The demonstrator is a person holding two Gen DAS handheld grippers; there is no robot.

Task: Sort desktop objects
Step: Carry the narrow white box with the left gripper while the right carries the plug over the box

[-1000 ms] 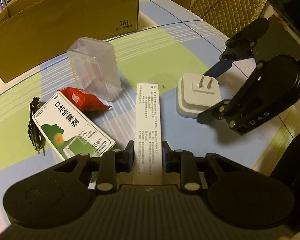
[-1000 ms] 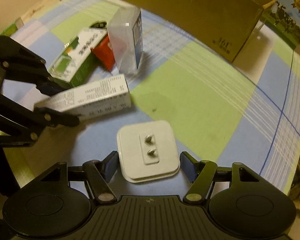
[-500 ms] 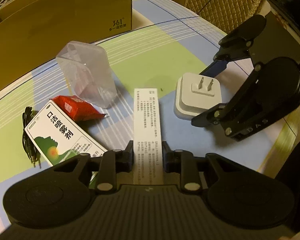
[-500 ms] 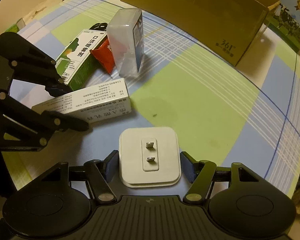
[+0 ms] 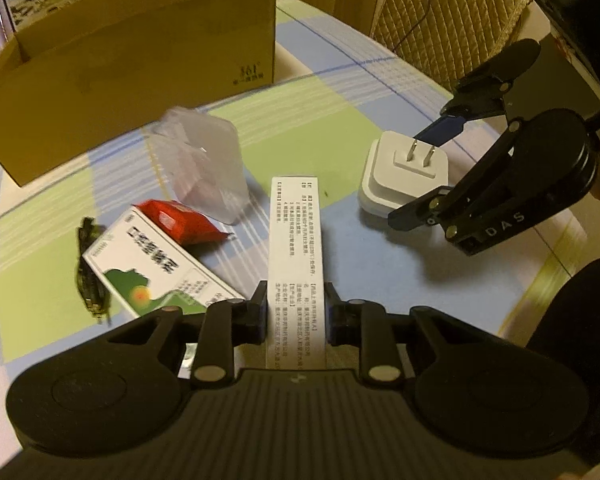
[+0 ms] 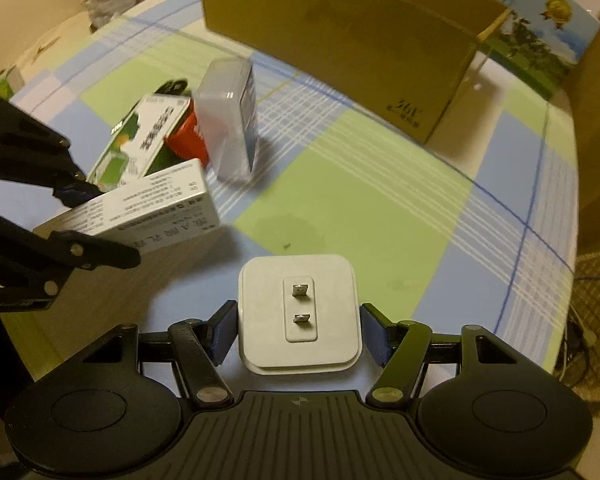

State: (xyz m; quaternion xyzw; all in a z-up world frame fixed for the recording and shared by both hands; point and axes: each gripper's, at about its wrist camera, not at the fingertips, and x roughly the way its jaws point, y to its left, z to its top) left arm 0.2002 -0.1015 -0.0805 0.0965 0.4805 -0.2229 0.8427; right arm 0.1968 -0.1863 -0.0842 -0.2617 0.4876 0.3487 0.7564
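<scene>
- The long white box (image 5: 296,248) sits clamped between the fingers of the left tool (image 5: 296,316), its far end tipped up off the desk (image 6: 372,184).
- The white plug adapter (image 6: 298,312), its 2 prongs facing up, is gripped on both sides by the right tool (image 6: 298,338), near the desk's right edge.
- Toward the left edge lie a green-and-white box (image 5: 148,264), a red packet (image 5: 176,220) and a black cable (image 5: 90,284); a clear plastic case (image 5: 204,168) stands beside them.
- A cardboard box (image 5: 132,60) stands open at the far edge.

both cameras sit low and close over the table (image 5: 372,80), facing the cardboard box (image 5: 140,60); each sees the other gripper and the same objects.
</scene>
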